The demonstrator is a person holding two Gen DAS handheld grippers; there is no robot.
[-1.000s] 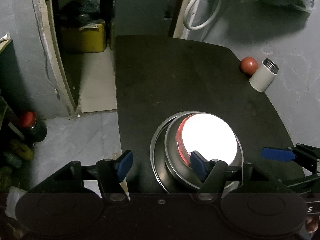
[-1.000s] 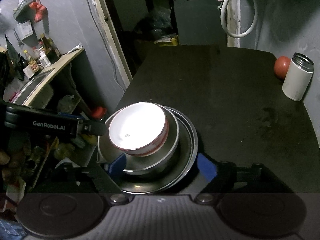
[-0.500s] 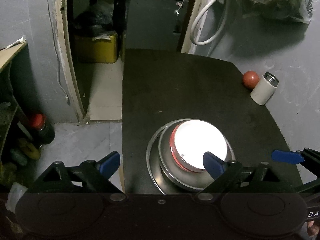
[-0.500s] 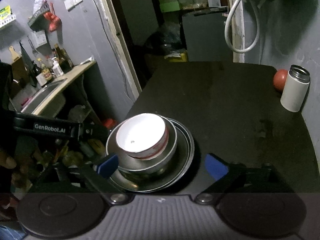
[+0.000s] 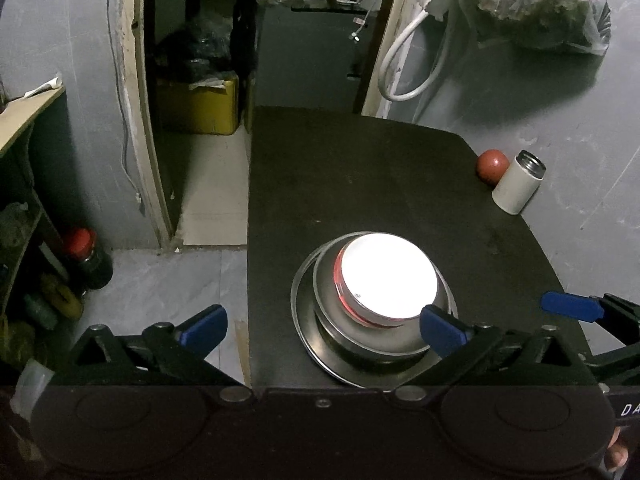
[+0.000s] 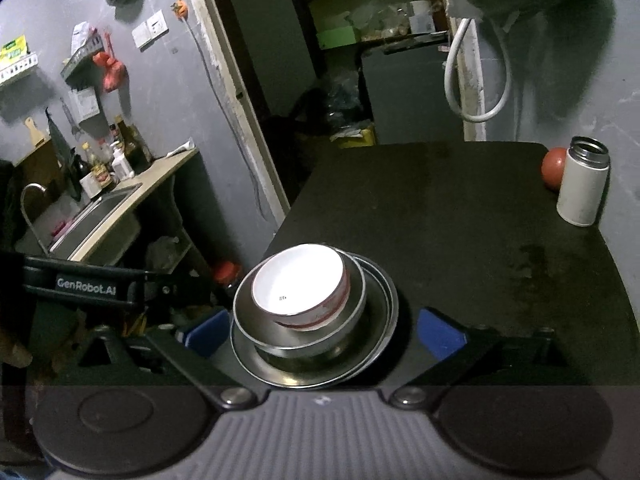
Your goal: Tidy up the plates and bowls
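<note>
Bowls and plates stacked near the front left corner of the dark bench [image 5: 360, 184]: white bowl [image 6: 298, 280] with red outside nested in a steel bowl [image 6: 356, 304], steel bowl seated on steel plates [image 6: 384, 312]. From the left wrist view the white bowl [image 5: 390, 280] glares too bright to show any detail inside; steel bowl [image 5: 324, 292] and plates [image 5: 302, 316] visible around it. Stack upright, edges of the plates slightly offset, how many plates cannot be told.

Left tool [image 5: 320, 324] spread wide, blue fingers [image 5: 202, 324] empty, one off the bench edge over the floor, the other just in front of the stack's rim. Right tool [image 6: 324, 334] also spread wide, nothing pinched, blue fingers [image 6: 440, 336] either side of the stack, apart from it. Right tool's blue tip [image 5: 568, 306] showing at the right edge of the left view; left tool's black body [image 6: 88, 282] showing at the left of the right view.

White flask [image 6: 582, 182] with steel neck standing upright at the far right edge of the bench, red ball [image 6: 552, 168] just beside it, both well apart from the stack. White hose [image 6: 476, 76] looped on the wall beyond. Sink [image 6: 100, 216] and bottles [image 6: 100, 164] on a counter to the left.
</note>
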